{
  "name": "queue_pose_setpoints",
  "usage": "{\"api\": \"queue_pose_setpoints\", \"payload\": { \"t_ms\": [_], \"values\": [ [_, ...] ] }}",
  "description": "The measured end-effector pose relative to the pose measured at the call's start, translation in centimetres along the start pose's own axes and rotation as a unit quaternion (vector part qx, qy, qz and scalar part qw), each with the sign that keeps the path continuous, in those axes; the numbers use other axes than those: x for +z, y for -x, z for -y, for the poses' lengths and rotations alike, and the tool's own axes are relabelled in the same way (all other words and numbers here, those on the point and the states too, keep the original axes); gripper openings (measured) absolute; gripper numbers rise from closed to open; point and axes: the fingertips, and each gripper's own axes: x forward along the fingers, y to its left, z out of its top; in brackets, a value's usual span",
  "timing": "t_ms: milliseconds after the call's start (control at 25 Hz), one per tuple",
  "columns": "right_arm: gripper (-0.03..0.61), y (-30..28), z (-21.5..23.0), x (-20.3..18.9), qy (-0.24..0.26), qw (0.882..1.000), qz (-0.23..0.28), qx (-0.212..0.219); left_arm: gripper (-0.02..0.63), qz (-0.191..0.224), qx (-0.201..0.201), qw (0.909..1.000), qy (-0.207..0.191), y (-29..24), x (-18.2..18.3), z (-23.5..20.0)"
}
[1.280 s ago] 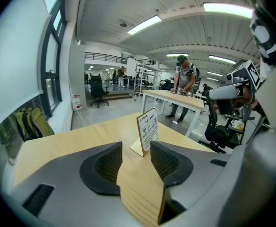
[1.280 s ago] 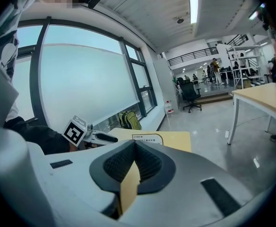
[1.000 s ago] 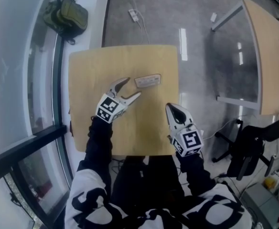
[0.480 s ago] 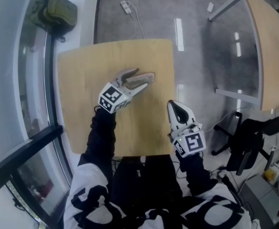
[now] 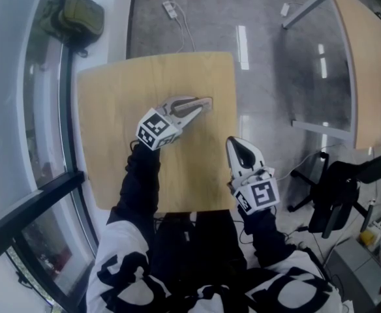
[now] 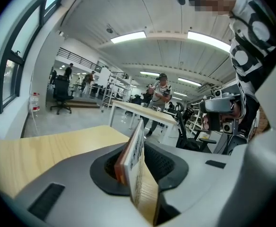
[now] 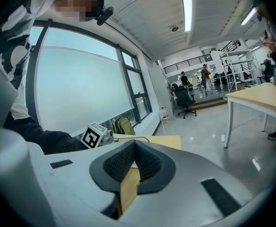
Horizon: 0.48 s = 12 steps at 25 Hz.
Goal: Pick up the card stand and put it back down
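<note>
Now we see the left gripper jaws just closing, pads pressing the card stand at the table's far right; right gripper pinched together, empty, near the front edge.

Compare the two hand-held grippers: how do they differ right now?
The left hand-held gripper has just been closing and clamps the card stand; the right hand-held gripper is shut on nothing. The left reaches over the table's far half; the right sits by its near edge. Both carry marker cubes.
</note>
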Motion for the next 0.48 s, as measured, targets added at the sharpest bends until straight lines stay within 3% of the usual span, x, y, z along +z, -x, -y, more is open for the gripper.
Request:
{"api": "queue_pose_setpoints", "payload": {
  "t_ms": [240,480],
  "values": [
    [0.02,0.6,-0.9,0.1,0.003,1.0,0.007,-0.003,0.028,-0.018,-0.004,0.9998,0.009,-0.1,-1.1,1.4],
    [0.02,1.1,-3.6,0.9,0.011,1.0,0.014,0.009,0.026,-0.044,-0.014,0.9986,0.024,1.0,-3.0,4.1]
  ]
}}
